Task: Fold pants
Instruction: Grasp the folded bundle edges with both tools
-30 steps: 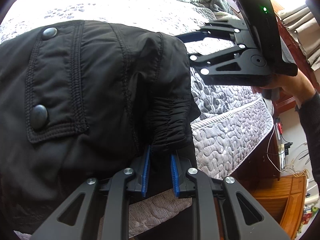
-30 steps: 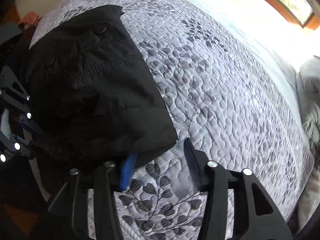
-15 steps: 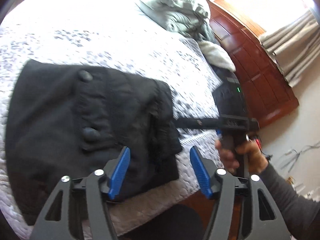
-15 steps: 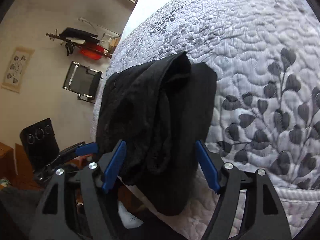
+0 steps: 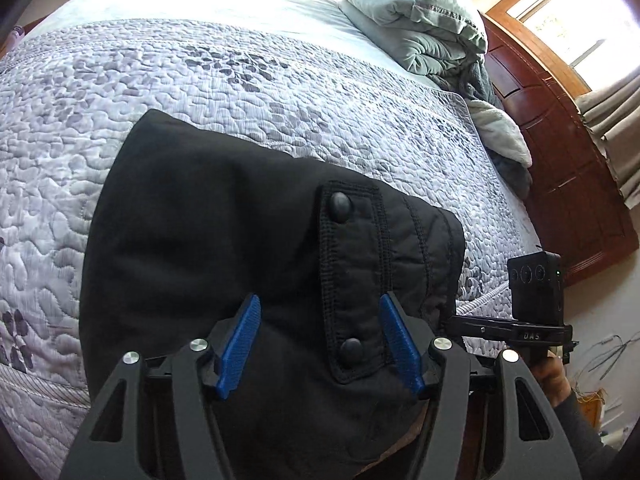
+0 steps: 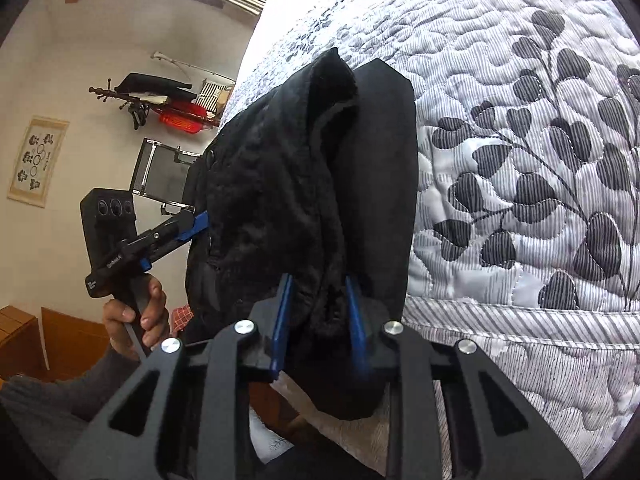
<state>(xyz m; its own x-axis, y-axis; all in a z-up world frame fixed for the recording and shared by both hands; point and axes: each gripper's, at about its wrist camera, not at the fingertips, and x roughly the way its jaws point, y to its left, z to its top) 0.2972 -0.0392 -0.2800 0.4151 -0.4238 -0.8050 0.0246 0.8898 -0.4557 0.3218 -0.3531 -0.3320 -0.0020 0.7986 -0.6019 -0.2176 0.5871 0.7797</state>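
Pants (image 5: 224, 248): black, already doubled into a thick bundle, lying on the quilted bedspread (image 5: 120, 92) at the near edge of the bed, with one end drooping over that edge toward you. Your right gripper (image 6: 318, 320) has just been closing, and its blue pads now pinch a bunched ridge of the fabric that runs straight away from the fingertips; that ridge sits squarely between the fingers, with a flatter layer of the bundle lying just beyond the right-hand finger. Your left gripper (image 5: 320, 344) stands released, pads apart and pressing on nothing, poised over the flap pocket (image 5: 356, 280) with its two snaps, which falls between and just ahead of the fingers. The bundle's long axis runs across the left fingers, from their left side to their right, and the end of it on their right is the one your right gripper holds. So the right hand is the nearer and the only one engaged. Judgement: any next fold or carry turns on that right-side pinch, with the cloth ahead of the left fingers needing a fresh grasp before both ends can travel together.
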